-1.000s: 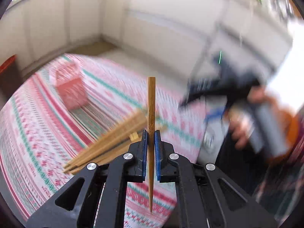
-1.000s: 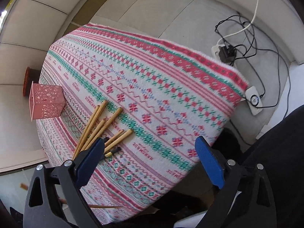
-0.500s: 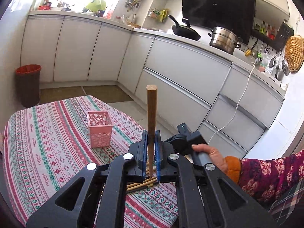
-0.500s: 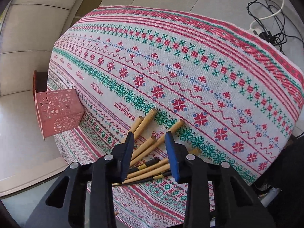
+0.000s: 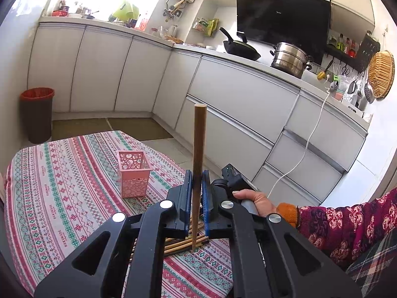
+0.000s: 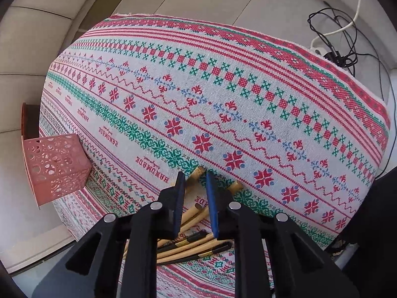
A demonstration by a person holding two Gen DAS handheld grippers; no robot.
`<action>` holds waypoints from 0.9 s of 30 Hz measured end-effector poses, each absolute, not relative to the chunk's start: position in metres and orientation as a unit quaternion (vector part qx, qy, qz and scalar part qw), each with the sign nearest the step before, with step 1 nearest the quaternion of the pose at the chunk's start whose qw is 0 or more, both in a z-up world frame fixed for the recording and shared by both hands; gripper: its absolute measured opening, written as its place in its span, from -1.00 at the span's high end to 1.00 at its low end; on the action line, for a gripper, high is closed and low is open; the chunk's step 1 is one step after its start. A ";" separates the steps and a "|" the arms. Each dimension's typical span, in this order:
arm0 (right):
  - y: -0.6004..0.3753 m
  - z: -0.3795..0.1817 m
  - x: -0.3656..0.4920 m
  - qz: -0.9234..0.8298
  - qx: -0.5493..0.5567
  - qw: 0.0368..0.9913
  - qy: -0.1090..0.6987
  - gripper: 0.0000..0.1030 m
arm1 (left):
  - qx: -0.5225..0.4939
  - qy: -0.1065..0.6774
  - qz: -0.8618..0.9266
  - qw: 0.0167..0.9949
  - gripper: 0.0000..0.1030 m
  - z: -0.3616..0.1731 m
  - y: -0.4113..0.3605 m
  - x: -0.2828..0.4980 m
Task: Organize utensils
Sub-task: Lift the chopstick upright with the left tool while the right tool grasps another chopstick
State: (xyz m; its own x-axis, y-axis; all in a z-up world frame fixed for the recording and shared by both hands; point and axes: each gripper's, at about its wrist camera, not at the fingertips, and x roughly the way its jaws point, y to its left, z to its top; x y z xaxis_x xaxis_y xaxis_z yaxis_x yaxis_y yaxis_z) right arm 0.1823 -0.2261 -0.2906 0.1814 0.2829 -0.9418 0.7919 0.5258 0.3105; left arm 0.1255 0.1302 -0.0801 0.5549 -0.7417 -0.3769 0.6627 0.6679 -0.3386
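Only the left wrist view is showing the left gripper [image 5: 196, 186] clamping one chopstick [image 5: 198, 149], standing upright, thick end up. The right gripper [image 6: 194, 183] is closing, narrow, over the chopstick pile [image 6: 196, 233] lying flat.

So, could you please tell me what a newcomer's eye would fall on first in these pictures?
First, the single chopstick standing upright, clamped in the left gripper against the white kitchen cabinets. Next, the red-and-green patterned tablecloth filling the right wrist view, with the pile of chopsticks at its near edge, where the right gripper is closing its jaws over one. The pink basket stands to the left.
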 end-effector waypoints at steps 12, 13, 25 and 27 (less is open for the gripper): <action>-0.203 -0.285 0.198 -0.189 0.434 0.666 0.577 0.99 | -0.099 0.249 -0.373 0.888 0.84 -0.076 0.140 0.130; -0.201 -0.280 0.199 -0.183 0.425 0.679 0.570 0.99 | -0.100 0.250 -0.371 0.889 0.84 -0.077 0.140 0.131; -0.202 -0.276 0.189 -0.133 0.456 0.656 0.586 0.42 | -0.102 0.266 -0.338 0.897 0.84 -0.081 0.132 0.138; -0.200 -0.276 0.191 -0.134 0.460 0.654 0.586 0.41 | -0.101 0.262 -0.339 0.898 0.84 -0.080 0.131 0.137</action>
State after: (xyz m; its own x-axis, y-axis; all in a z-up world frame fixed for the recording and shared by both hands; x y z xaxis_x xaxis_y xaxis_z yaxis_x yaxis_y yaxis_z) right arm 0.1907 -0.1999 -0.2762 0.2783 0.3633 -0.8891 0.7146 0.5402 0.4444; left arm 0.1370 0.1307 -0.0798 0.6323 -0.6621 -0.4022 0.5563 0.7494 -0.3590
